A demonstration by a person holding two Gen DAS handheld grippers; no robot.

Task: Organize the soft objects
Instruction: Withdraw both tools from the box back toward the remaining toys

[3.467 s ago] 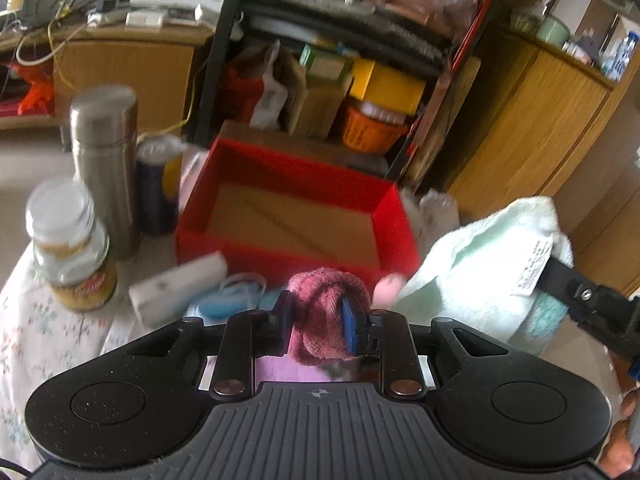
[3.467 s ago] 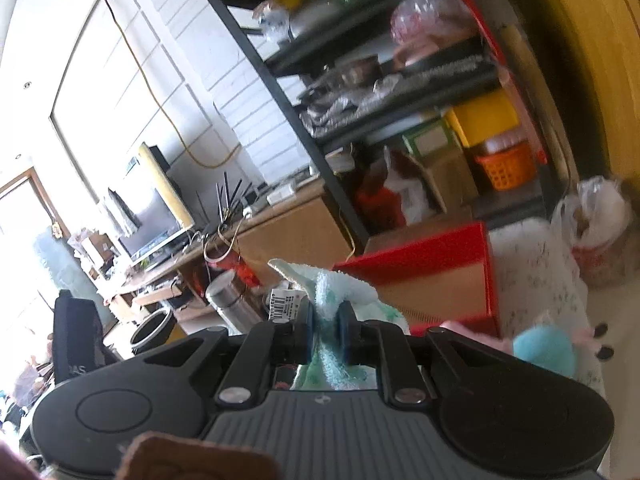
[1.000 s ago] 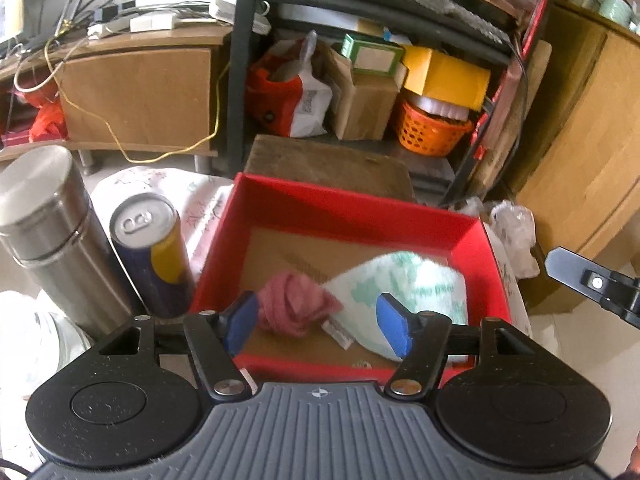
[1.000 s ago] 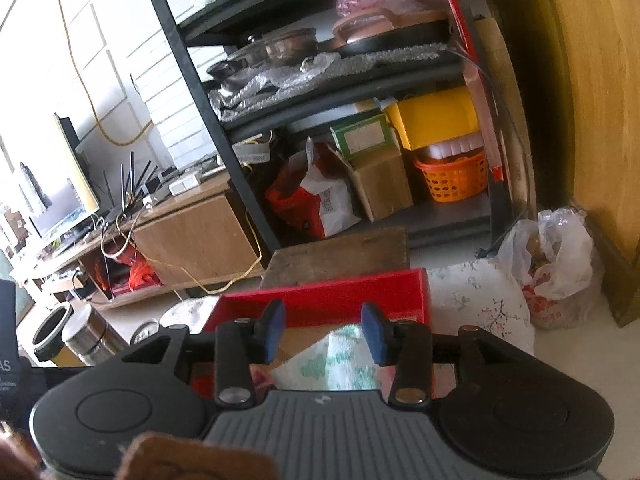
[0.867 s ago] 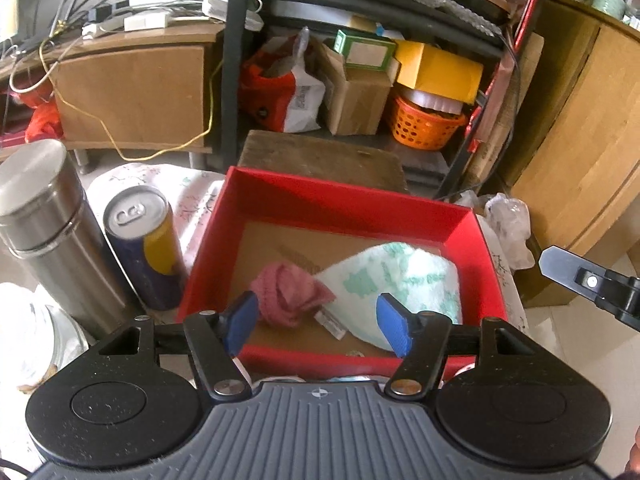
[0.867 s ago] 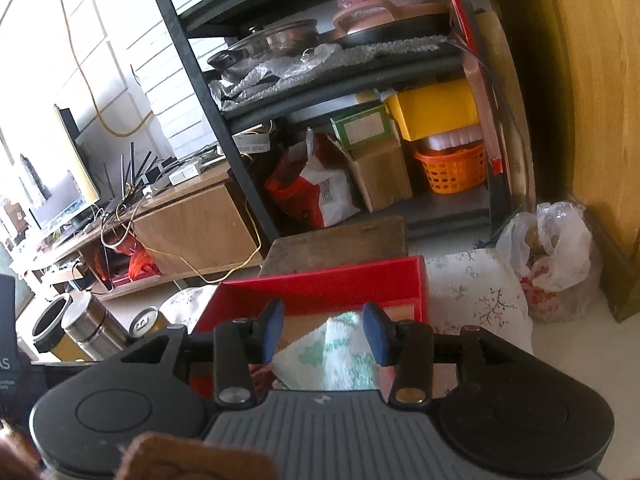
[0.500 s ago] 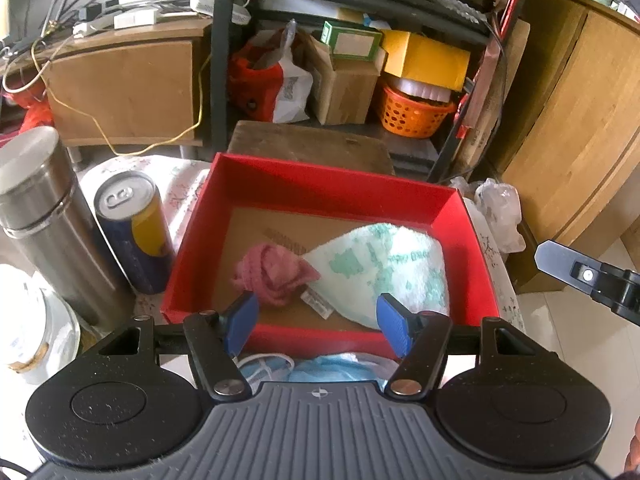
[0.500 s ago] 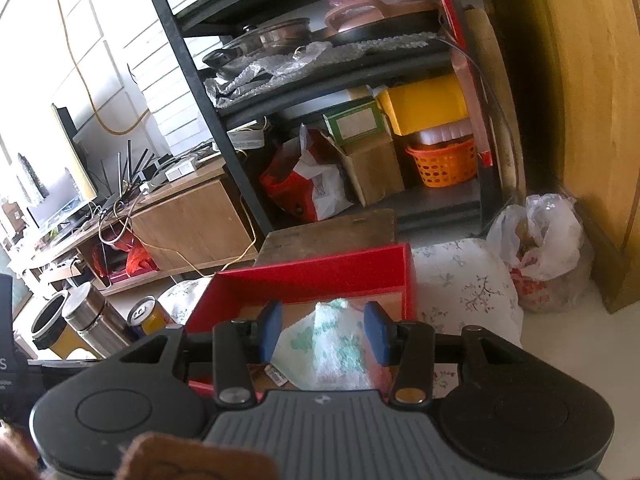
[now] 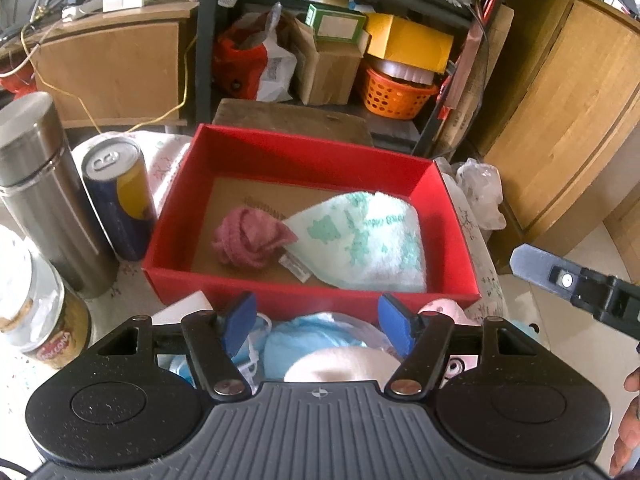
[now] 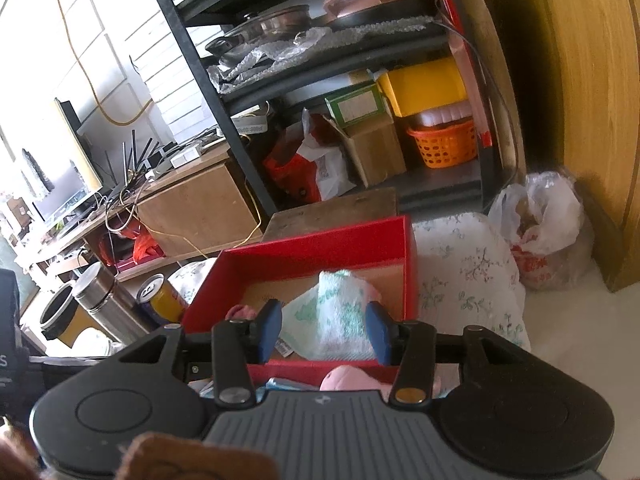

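Steel flask [image 9: 38,188]; can [image 9: 118,196] beside red box [image 9: 304,156]

dark metal shelving [image 10: 256,92], wooden cabinets [image 9: 560,120], pale floor [image 10: 568,320].

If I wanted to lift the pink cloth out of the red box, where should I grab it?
Probably from straight above, pinching the raised middle of the bunched pink cloth. It lies crumpled on the red box floor, touching the green-and-white towel, so close the fingers front to back, clear of it.

You are working in bright daylight coming from the window [image 10: 24,128], which is glaring white. Fisheye distortion is bending both views' edges, and corners are softening.
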